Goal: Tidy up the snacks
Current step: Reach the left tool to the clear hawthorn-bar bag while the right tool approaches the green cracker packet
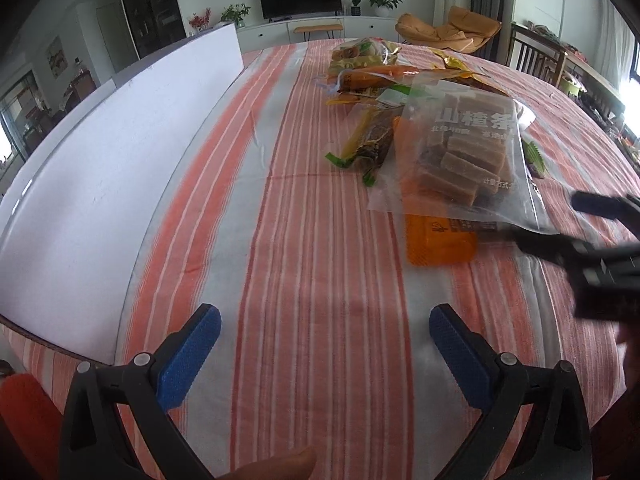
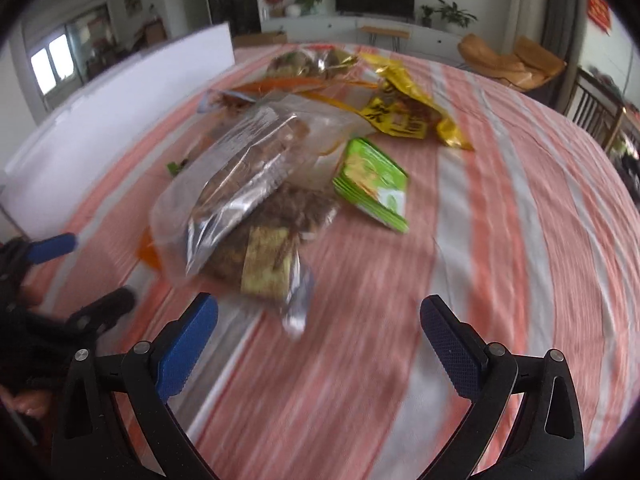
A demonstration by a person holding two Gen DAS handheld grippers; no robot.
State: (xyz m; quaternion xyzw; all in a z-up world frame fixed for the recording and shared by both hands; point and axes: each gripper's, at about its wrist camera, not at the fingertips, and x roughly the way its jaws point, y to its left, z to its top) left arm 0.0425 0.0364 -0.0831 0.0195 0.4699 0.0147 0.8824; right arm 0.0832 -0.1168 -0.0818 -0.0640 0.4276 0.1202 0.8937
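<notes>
A heap of snack packets lies on the striped tablecloth [image 1: 320,220]. Nearest is a clear bag of brown bars [image 1: 460,152] resting on an orange packet [image 1: 436,240]. My left gripper [image 1: 324,320] is open over bare cloth, well short of the heap. My right gripper [image 1: 560,220] comes in from the right beside the clear bag, its fingers apart. In the right wrist view, my right gripper [image 2: 320,312] is open with nothing between its fingers, just in front of the clear bag [image 2: 248,176]. A green packet stack [image 2: 372,180] and a yellow packet [image 2: 400,112] lie behind. The picture is blurred.
A tall white panel [image 1: 120,160] stands along the table's left side. More packets [image 1: 360,60] lie at the far end of the heap. My left gripper [image 2: 92,276] shows at the left edge of the right wrist view. Chairs stand beyond the table.
</notes>
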